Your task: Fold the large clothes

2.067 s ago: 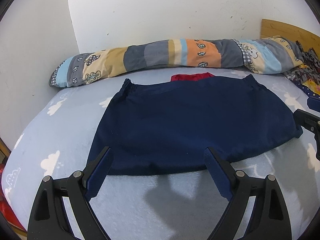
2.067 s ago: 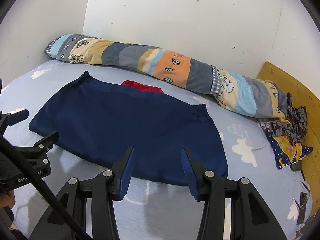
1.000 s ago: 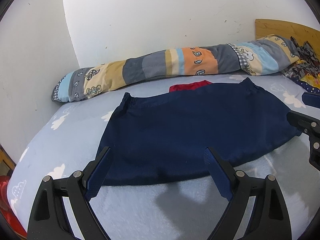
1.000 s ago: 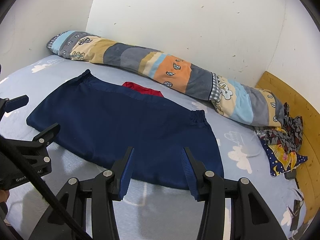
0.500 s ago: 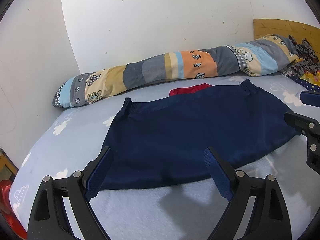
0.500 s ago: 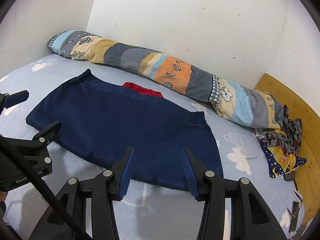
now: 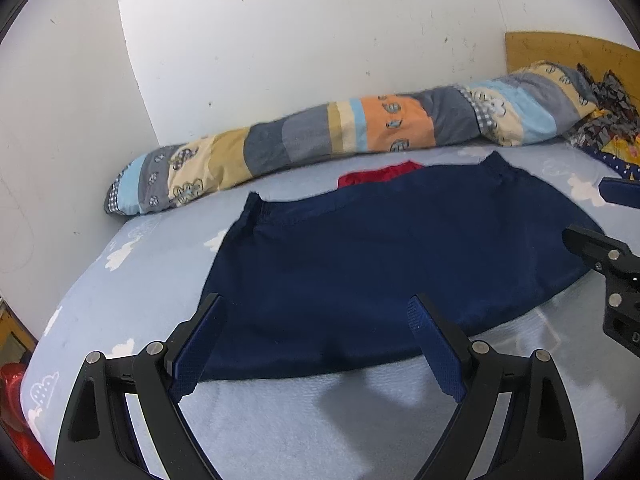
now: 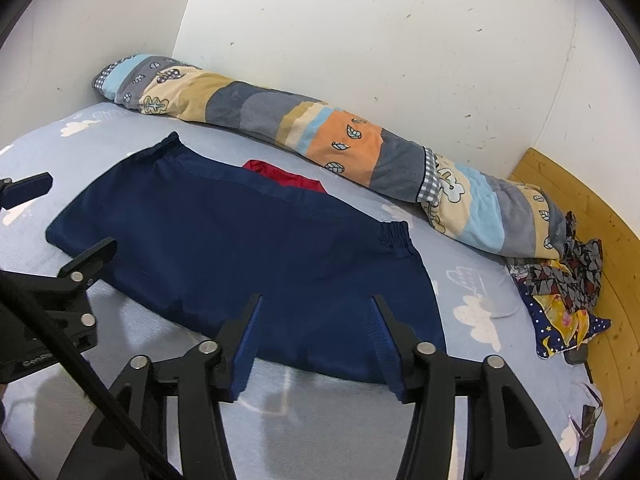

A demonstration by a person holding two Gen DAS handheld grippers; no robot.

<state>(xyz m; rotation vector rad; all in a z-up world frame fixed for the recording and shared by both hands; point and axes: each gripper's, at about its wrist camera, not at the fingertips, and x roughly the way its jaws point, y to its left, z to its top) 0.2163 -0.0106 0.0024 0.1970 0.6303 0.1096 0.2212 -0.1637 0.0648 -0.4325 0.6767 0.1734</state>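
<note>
Navy shorts [image 7: 380,272] flat mid-frame on bed [image 7: 132,292]. Left gripper [image 7: 316,320] fingers wide apart, nothing held; right gripper [image 8: 316,316] fingers opening, nothing between.

The red garment [image 7: 379,173] is mostly covered by the navy garment [image 7: 392,272], so its kind cannot be told. The right gripper [image 7: 602,216] is cut off by the left wrist view's right edge. The red object [image 7: 16,412] at that view's lower left is cropped and unidentifiable. The patterned clothes [image 8: 560,280] are too crumpled to be named.
</note>
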